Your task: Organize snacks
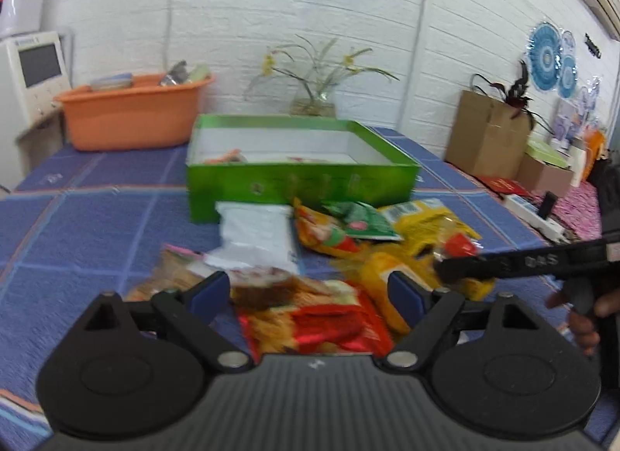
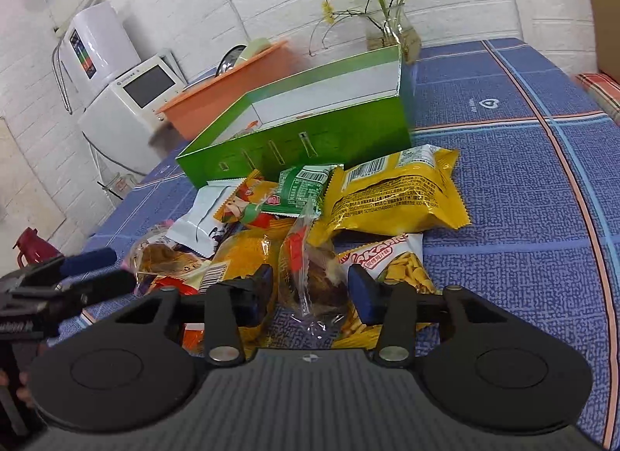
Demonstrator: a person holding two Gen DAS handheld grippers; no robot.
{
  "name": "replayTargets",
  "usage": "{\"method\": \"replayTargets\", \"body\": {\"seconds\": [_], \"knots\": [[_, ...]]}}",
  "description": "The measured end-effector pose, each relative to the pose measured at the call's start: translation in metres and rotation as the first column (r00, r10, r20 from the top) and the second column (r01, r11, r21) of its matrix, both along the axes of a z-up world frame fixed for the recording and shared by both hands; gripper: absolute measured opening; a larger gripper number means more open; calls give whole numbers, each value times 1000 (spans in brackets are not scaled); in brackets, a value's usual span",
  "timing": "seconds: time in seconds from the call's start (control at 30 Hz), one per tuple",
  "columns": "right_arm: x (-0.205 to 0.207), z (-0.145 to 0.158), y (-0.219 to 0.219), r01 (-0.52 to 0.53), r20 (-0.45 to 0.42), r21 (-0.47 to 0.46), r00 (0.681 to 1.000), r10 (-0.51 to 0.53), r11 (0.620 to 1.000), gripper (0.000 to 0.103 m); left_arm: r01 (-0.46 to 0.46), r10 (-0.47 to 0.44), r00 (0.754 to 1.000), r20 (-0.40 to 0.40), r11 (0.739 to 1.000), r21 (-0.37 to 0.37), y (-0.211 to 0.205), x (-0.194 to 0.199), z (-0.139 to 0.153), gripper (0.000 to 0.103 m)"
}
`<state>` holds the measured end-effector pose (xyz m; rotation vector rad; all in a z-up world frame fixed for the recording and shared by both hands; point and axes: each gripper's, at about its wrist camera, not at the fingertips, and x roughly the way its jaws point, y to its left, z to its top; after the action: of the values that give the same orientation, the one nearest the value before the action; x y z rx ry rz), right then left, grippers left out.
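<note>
With both grippers' jaws released over the snack pile, I'd close my right gripper (image 2: pixel 310 290) squarely on the clear-wrapped pastry (image 2: pixel 310 276) between its pads, then lift toward the green box (image 2: pixel 310 140) at twelve o'clock.

A table under a blue checked cloth (image 2: pixel 523 164) is carrying everything. A green box (image 2: pixel 310 140) is sitting open toward the far side, with an orange tub (image 1: pixel 131 117) standing at the far left and a glass vase of flowers (image 2: pixel 391 30) just behind the box. A heap of snack packets (image 2: pixel 310 226) is lying on the cloth just in front of the box, a big yellow packet (image 2: pixel 399 191) resting at its right.
</note>
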<state>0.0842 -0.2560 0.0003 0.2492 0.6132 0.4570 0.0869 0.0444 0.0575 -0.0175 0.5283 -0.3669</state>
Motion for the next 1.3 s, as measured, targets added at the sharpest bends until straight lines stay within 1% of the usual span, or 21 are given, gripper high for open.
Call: {"method": "replayTargets", "body": {"seconds": [0.07, 0.1, 0.17, 0.2, 0.27, 0.33, 0.4, 0.5, 0.57, 0.63, 0.7, 0.87, 0.97, 1.07, 1.13, 1.2, 1.23, 1.3], "knots": [[0, 1, 2, -2, 4, -9, 1000, 2, 1000, 78, 3, -4, 1000, 25, 999, 34, 6, 10, 0, 83], [0, 1, 3, -3, 6, -13, 1000, 3, 1000, 78, 26, -28, 999, 32, 998, 55, 8, 16, -1, 83], [0, 1, 6, -7, 16, -36, 1000, 8, 999, 78, 110, -112, 994, 18, 990, 87, 9, 30, -6, 83], [-1, 2, 8, -13, 24, -56, 1000, 15, 998, 77, 149, -150, 989, -4, 985, 91, 9, 37, -10, 83], [-2, 2, 11, -17, 40, -93, 999, 20, 996, 72, 192, -189, 981, -41, 979, 71, 10, 48, -18, 83], [-4, 1, 13, -18, 58, -123, 998, 25, 992, 70, 219, -215, 974, -72, 975, 48, 11, 55, -27, 79], [-5, 1, 13, -17, 67, -132, 997, 26, 991, 69, 204, -201, 976, -82, 979, 26, 11, 56, -33, 70], [-5, 1, 12, -6, 67, -123, 998, 15, 992, 67, 188, -186, 979, -84, 982, 16, 14, 49, -30, 68], [-6, 1, 11, 4, 62, -107, 998, 3, 994, 64, 177, -175, 982, -77, 984, 18, 16, 41, -29, 68], [-8, 3, 10, 12, 59, -82, 998, -7, 997, 62, 159, -158, 985, -73, 987, 12, 22, 33, -28, 68], [-13, 7, 9, 13, 76, -45, 997, -10, 999, 62, 136, -136, 989, -60, 991, -6, 29, 24, -24, 68], [-29, 23, 13, 4, 171, 10, 985, -6, 1000, 62, 84, -88, 995, -36, 990, -117, 54, 9, -9, 68], [-30, 31, 15, -33, 192, 59, 981, 21, 998, 62, 67, -70, 998, -11, 984, -167, 64, 6, 4, 68], [-25, 31, 19, -82, 166, 118, 984, 61, 990, 62, 46, -42, 999, 24, 982, -184, 66, 10, 16, 68], [-17, 28, 20, -115, 127, 175, 988, 93, 978, 62, 39, -29, 998, 51, 979, -199, 64, 19, 27, 68], [-5, 24, 20, -134, 71, 255, 990, 120, 958, 62, 40, -26, 997, 70, 976, -215, 59, 33, 38, 68], [3, 22, 19, -130, 42, 300, 992, 122, 945, 62, 35, -19, 997, 77, 977, -211, 53, 43, 44, 68], [20, 23, 15, -101, 12, 359, 995, 104, 928, 62, 23, -5, 995, 97, 983, -183, 38, 66, 53, 68]]}}
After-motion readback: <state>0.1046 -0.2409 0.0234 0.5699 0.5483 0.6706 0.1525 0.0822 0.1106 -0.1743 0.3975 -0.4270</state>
